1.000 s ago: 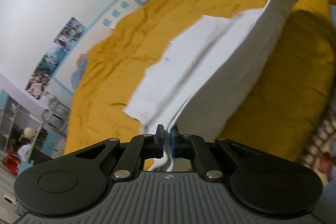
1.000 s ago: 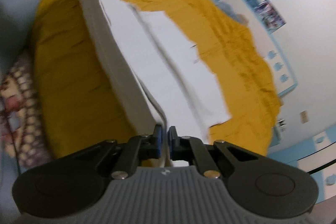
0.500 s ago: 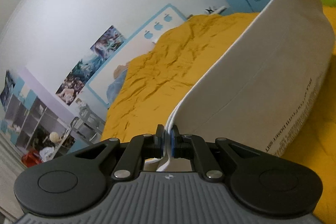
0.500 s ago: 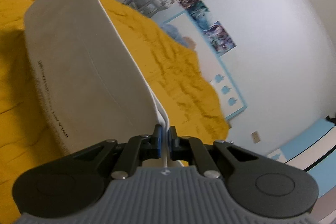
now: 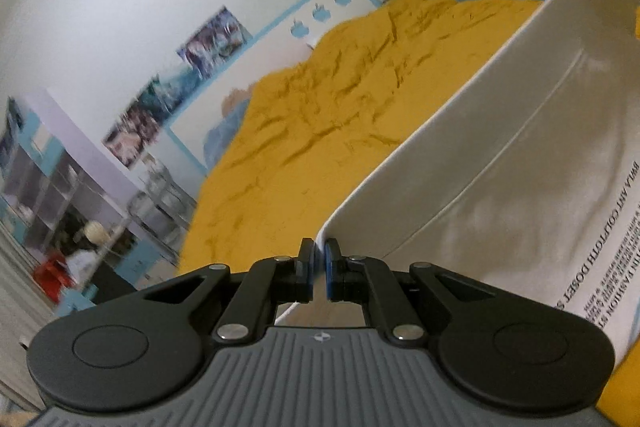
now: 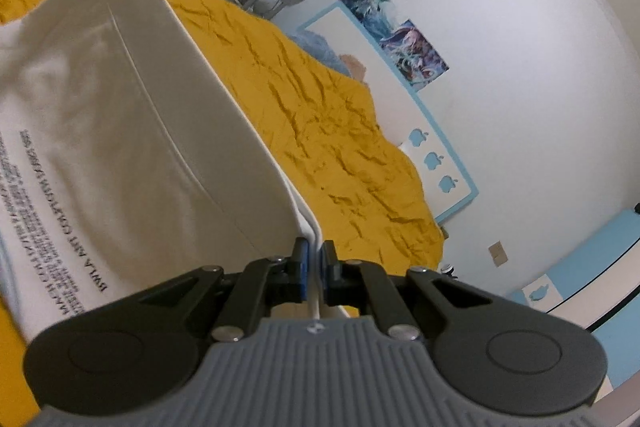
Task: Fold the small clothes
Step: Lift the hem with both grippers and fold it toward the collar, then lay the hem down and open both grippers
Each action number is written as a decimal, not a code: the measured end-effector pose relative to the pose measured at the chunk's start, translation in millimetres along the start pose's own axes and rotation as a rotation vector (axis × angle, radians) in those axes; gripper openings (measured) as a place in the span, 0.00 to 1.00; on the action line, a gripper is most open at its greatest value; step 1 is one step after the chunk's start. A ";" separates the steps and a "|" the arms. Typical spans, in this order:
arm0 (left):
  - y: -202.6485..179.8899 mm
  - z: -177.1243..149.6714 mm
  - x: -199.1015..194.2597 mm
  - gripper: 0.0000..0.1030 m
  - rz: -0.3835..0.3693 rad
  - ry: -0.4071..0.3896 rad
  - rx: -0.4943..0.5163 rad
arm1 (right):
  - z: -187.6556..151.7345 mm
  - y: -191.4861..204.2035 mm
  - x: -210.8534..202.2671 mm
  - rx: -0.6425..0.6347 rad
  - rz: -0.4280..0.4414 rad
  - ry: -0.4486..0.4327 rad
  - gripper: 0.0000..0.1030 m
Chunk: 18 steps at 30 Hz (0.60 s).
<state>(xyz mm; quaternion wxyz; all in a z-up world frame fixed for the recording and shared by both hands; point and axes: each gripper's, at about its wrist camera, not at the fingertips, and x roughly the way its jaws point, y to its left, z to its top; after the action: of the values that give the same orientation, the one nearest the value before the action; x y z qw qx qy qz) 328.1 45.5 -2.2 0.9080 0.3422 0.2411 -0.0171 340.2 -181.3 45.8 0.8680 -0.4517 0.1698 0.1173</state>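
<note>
Left gripper [image 5: 317, 269] and right gripper [image 6: 314, 269] are each clamped on a corner of the white printed cotton garment [image 5: 520, 163], stretched taut between them above the mustard-yellow bedspread [image 5: 320, 115] so that a clean fold can be laid.

Smooth matt white cloth garment [image 5: 520, 155], rumpled mustard fabric bedspread [image 5: 320, 115], matt black plastic jaws.

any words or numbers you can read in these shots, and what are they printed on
"ART": black print on the white cotton garment, within its largest line, which looks like "BWLA ART COLFTOTH DOSET"; only that middle word is firm.
Smaller black lines beside it: too blurred to read.
The same print in the right wrist view: too smeared to read.
Wall posters and blue apple stickers: pictures only, no legible text.
</note>
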 end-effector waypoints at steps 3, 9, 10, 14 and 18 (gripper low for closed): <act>-8.7 -6.0 31.7 0.04 -0.026 0.043 -0.004 | -6.1 13.7 45.0 0.027 0.033 0.029 0.00; -12.8 -31.4 94.5 0.05 -0.120 0.147 -0.109 | -24.5 50.0 133.3 0.045 0.128 0.107 0.00; -12.6 -36.3 102.7 0.05 -0.130 0.157 -0.127 | -28.2 56.9 146.9 0.041 0.141 0.120 0.00; -10.0 -49.6 127.2 0.19 -0.170 0.185 -0.184 | -36.0 73.6 192.0 0.074 0.171 0.173 0.06; 7.1 -62.6 129.3 0.31 -0.090 0.169 -0.267 | -41.1 72.7 219.4 0.150 0.149 0.205 0.21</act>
<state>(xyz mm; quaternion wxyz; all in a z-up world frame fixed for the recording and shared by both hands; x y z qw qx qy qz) 416.9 107.6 -96.7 0.9202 0.2076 0.3318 0.0033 507.2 -163.1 -118.3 0.8663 -0.3812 0.2990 0.1215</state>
